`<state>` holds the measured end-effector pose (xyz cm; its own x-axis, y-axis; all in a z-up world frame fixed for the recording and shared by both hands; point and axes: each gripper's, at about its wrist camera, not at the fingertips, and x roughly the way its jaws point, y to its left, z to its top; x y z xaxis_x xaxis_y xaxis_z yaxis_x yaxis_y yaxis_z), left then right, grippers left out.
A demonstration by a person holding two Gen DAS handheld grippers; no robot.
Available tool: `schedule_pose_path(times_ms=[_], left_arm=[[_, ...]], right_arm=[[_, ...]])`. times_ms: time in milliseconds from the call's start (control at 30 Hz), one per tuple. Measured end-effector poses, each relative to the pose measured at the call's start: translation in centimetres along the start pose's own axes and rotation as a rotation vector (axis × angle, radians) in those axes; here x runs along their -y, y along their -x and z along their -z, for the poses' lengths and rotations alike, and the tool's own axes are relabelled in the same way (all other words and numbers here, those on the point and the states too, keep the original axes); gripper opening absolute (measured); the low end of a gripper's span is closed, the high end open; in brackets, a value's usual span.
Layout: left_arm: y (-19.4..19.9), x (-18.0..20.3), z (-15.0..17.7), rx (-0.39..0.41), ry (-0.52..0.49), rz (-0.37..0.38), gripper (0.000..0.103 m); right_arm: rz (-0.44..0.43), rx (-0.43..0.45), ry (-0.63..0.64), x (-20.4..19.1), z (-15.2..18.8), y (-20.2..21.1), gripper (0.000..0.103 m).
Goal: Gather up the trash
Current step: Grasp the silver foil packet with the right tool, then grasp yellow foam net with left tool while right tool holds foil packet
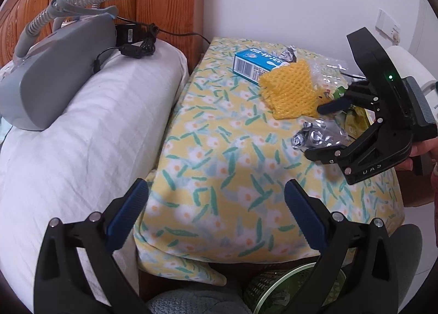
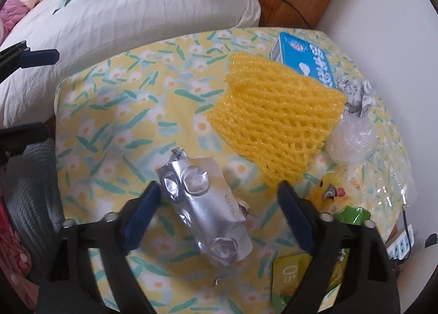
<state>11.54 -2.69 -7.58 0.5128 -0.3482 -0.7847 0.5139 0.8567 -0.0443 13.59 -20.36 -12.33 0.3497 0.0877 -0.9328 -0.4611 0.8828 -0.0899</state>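
Right gripper [image 2: 216,215] jaws stand apart around the crumpled foil blister pack [image 2: 204,215], pads not pressing yet. Left gripper [image 1: 216,218] is wide and empty, near the floral cloth [image 1: 219,166] edge. Risk as I judge it: thin foil slips or flattens, or I pinch cloth. Green mesh bin [image 1: 276,289] sits low at the near side; contents unclear. Yellow foam net [image 2: 273,122] and blue carton [image 2: 303,56] lie farther off.

A small desk draped in yellow floral cloth [image 2: 115,127] carries a crumpled silver blister pack [image 2: 202,212] near, yellow foam netting [image 2: 276,125] and a blue carton [image 2: 306,59] far right.
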Motion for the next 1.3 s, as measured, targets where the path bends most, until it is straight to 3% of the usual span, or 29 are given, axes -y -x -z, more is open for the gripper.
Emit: schedule_pose_path(times_ms=[67,167,200,267,533,667,867,967,1000,1100,1300], left_arm=[[0.0,-0.1,0.0,0.001,0.005,0.0,0.095],[0.1,0.1,-0.2,0.006,0.012,0.006,0.095],[0.0,0.3,-0.3,0.009,0.011,0.008,0.095],[-0.1,0.8,-0.7,0.015,0.006,0.017,0.095],[-3.9,3.9,-4.8,-0.001,0.021,0.122,0.095],[-7.3,5.7,-7.5,-0.016,0.047,0.175,0.094],[-11.8,6.6,-10.1,-0.073,0.092,0.183,0.077],[-13.0,6.3,-10.6,-0.102,0.134,0.213,0.055],[-13.1,6.3,-10.6,-0.107,0.144,0.23,0.044],[-12.6,6.5,-10.4,-0.083,0.135,0.246,0.023],[-8.7,7.7,-9.1,-0.013,0.068,0.194,0.02]], right_arm=[[-0.05,0.005,-0.035,0.6,0.2,0.1,0.059],[-0.063,0.016,-0.097,1.3,0.7,0.4,0.057],[-0.066,0.02,-0.114,1.5,0.9,0.6,0.046],[-0.094,0.049,-0.193,2.1,1.8,1.4,0.042],[-0.096,0.214,-0.477,3.2,7.2,5.7,0.04],[-0.077,0.271,-0.555,3.5,9.0,7.3,0.04],[-0.112,0.305,-0.63,3.8,11.9,8.5,0.04],[-0.114,0.312,-0.64,3.8,12.2,8.5,0.04],[-0.117,0.314,-0.645,3.8,12.4,8.5,0.04],[-0.126,0.321,-0.664,3.8,13.0,8.6,0.04],[-0.121,0.328,-0.688,3.0,13.7,9.0,0.04]])
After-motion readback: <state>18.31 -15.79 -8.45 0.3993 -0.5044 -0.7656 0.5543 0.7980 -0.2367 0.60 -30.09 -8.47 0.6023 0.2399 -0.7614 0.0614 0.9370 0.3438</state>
